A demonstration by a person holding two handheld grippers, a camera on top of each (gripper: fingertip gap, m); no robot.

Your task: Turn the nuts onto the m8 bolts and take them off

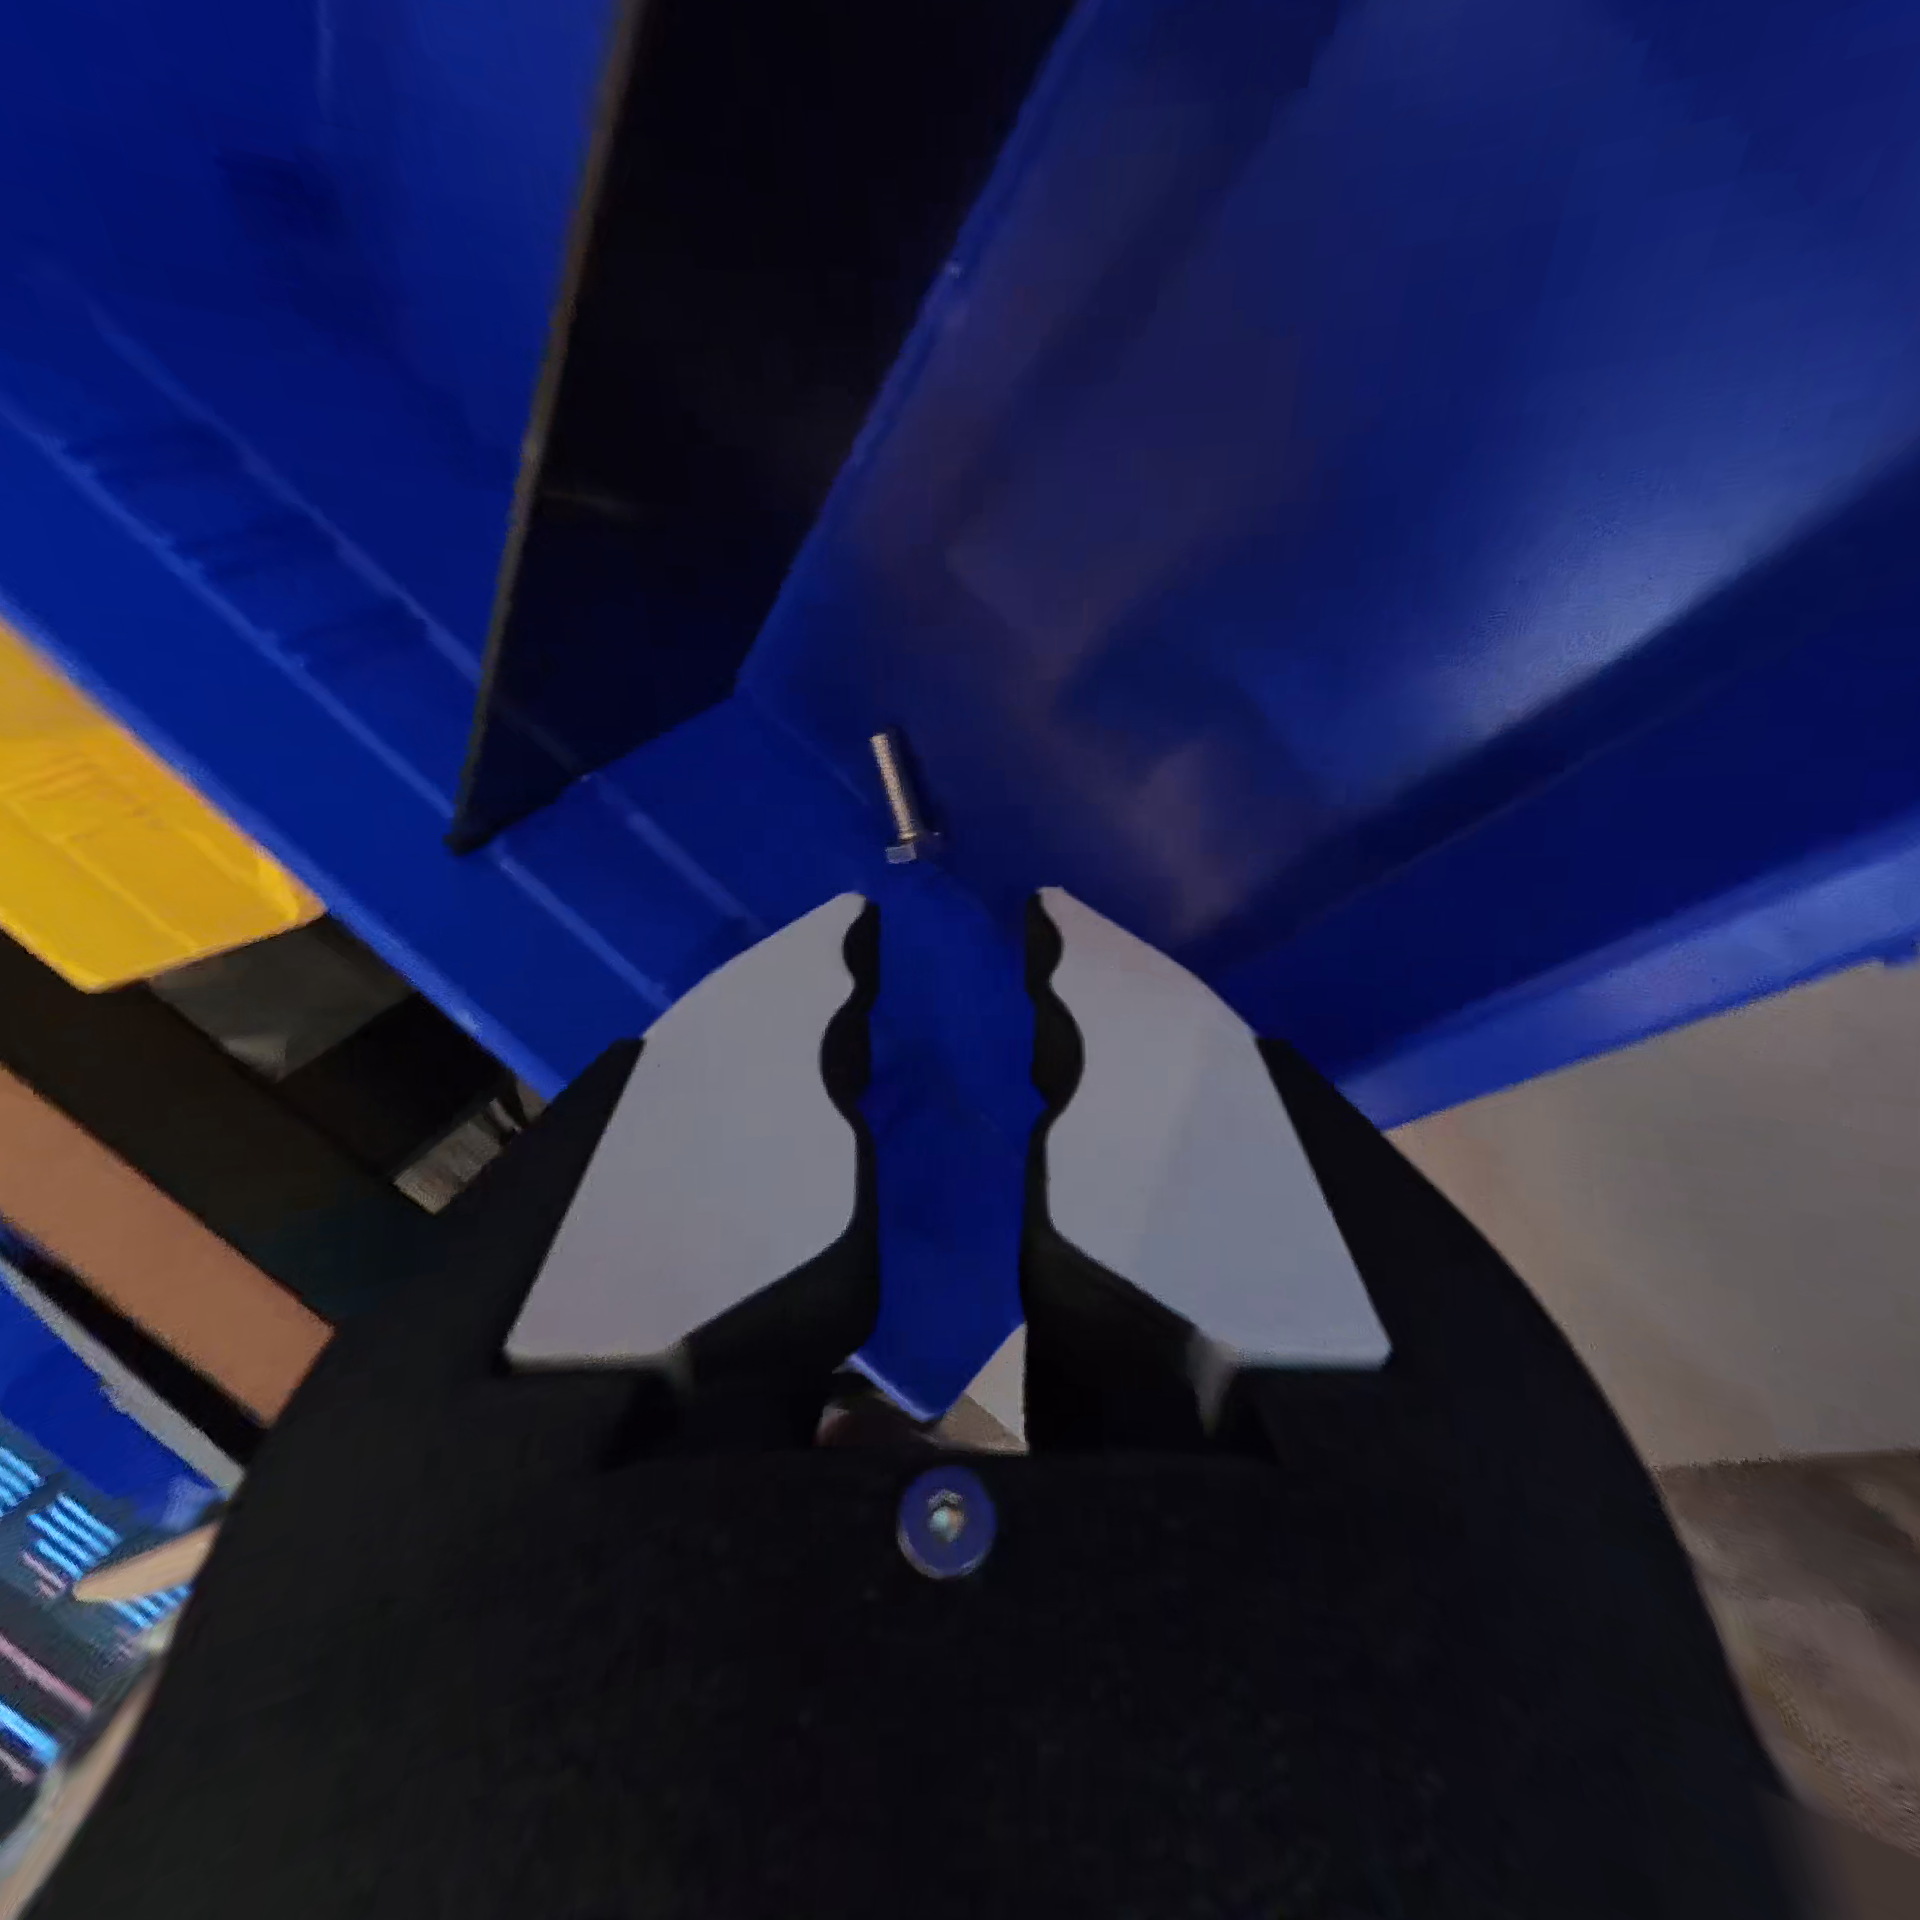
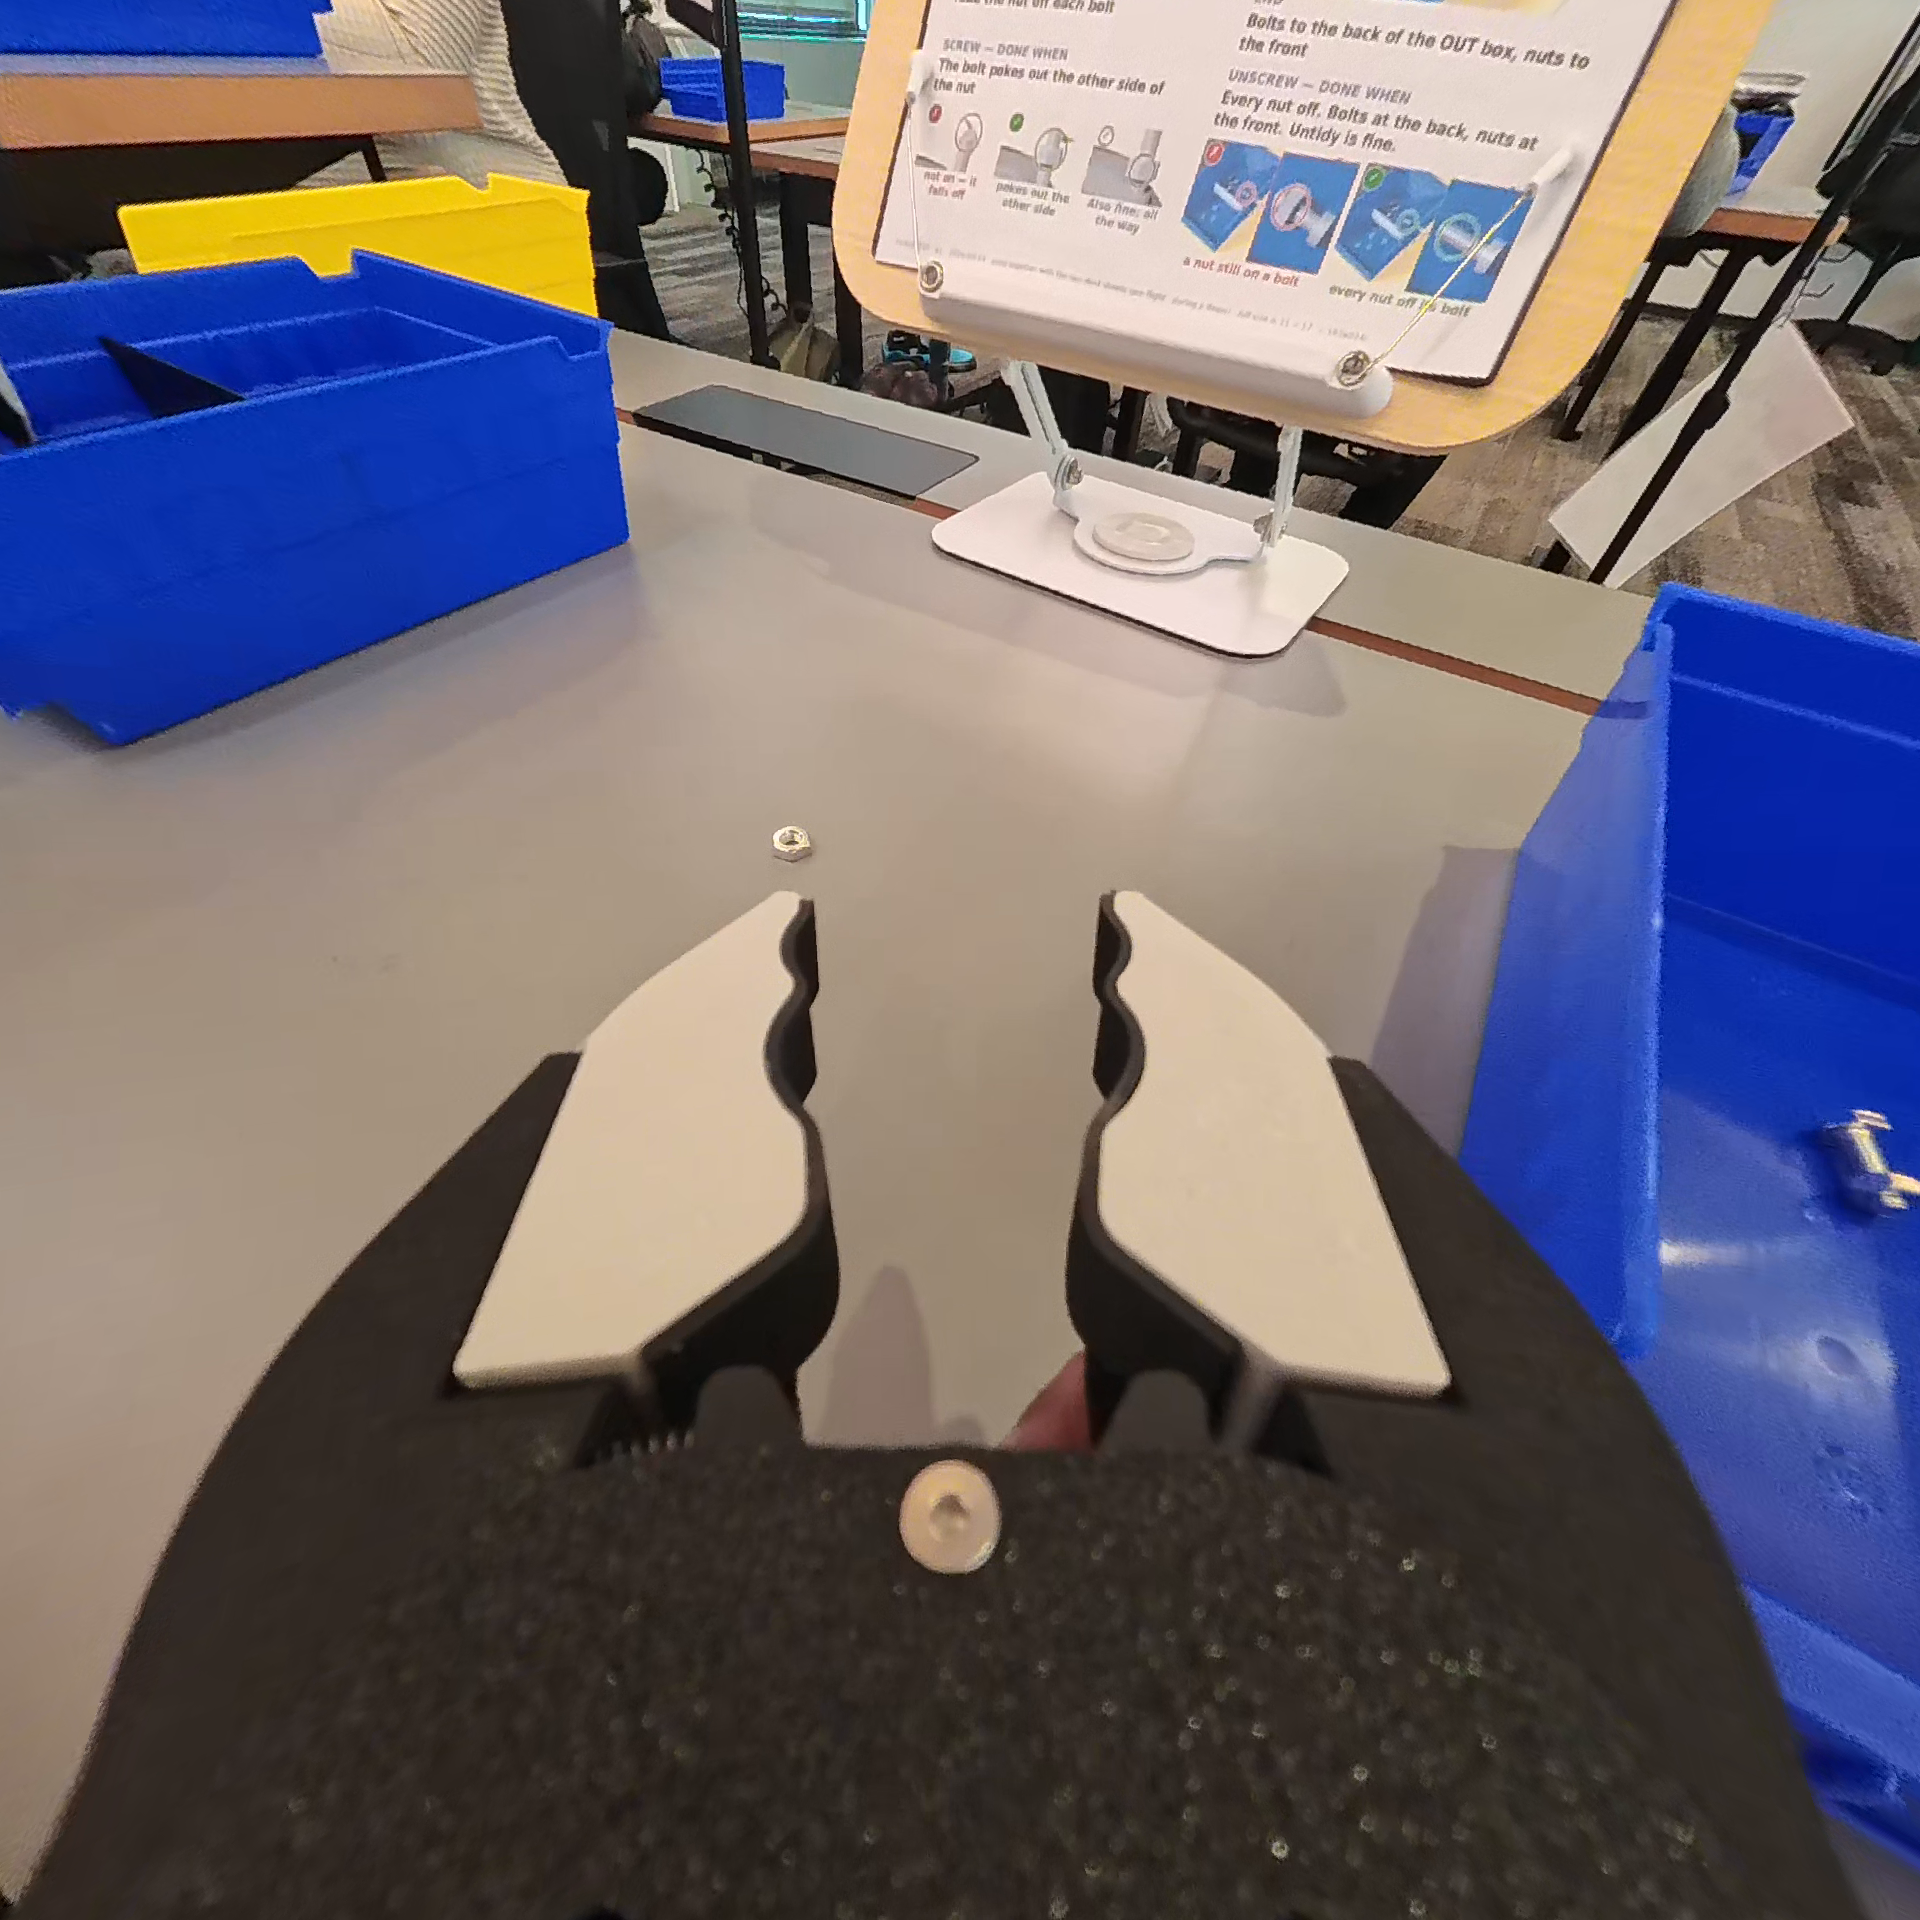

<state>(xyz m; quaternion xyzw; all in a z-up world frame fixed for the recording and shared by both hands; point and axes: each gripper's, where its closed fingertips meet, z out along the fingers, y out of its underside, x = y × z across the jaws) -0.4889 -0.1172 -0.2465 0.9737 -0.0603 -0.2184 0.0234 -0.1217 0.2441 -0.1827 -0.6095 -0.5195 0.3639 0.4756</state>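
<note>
Looking along my left claw (image 1: 943, 914), I see its two fingers parted by a narrow gap with nothing between them, only the blue plastic of a bin (image 1: 1299, 468) showing through. A single silver bolt (image 1: 902, 795) lies on the bin's blue floor just past my fingertips, its hex head nearest me and its shank pointing away, clear of both fingers. A black divider (image 1: 707, 416) stands in the bin to the left of the bolt, and a yellow bin (image 1: 114, 821) shows at the left edge; the whole view is blurred. Along my right claw (image 2: 954, 909), the fingers stand wide apart and grip nothing, hovering over the grey table (image 2: 416, 831). One small silver nut (image 2: 792, 843) lies flat on the table just beyond my left fingertip, touching neither finger. At the left sits a blue bin with black dividers (image 2: 312, 499), with another yellow bin (image 2: 416, 229) behind it. On the right a second blue bin (image 2: 1766, 935) stands beside my claw, and a bolt with nuts on it (image 2: 1870, 1174) rests on its floor, though it is too small to count the nuts. Ahead, an instruction sheet on a white stand (image 2: 1195, 208) faces me from the far edge of the table
</note>
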